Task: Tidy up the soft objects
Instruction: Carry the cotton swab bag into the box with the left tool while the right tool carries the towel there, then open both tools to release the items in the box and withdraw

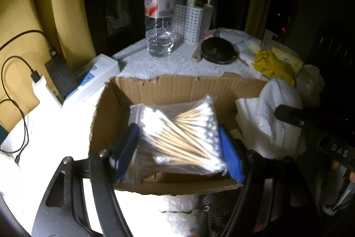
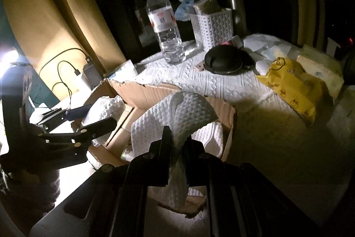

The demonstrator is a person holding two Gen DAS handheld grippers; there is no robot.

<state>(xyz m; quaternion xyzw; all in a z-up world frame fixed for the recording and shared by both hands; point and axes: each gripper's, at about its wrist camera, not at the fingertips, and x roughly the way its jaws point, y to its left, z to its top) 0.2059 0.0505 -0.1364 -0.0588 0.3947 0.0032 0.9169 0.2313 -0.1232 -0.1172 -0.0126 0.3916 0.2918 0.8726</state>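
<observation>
In the left wrist view a clear bag of wooden cotton swabs (image 1: 177,126) hangs over the inside of an open cardboard box (image 1: 177,83). My left gripper (image 1: 178,150) is shut on it, one blue pad on each side of the bag. The right wrist view shows my right gripper (image 2: 177,139) shut on a white embossed paper towel (image 2: 184,112), which drapes over the right part of the box (image 2: 142,92). The left gripper (image 2: 88,119) shows there at the left with the bag (image 2: 104,108). From the left wrist view the towel (image 1: 277,117) and a right finger (image 1: 288,114) lie right of the box.
Behind the box, a white textured cloth (image 2: 188,77) carries a water bottle (image 1: 158,14), a white perforated basket (image 1: 193,21), a black round case (image 1: 218,50) and a yellow packet (image 1: 273,66). A power bank with cables (image 1: 41,90) lies at the left, by a yellow wall.
</observation>
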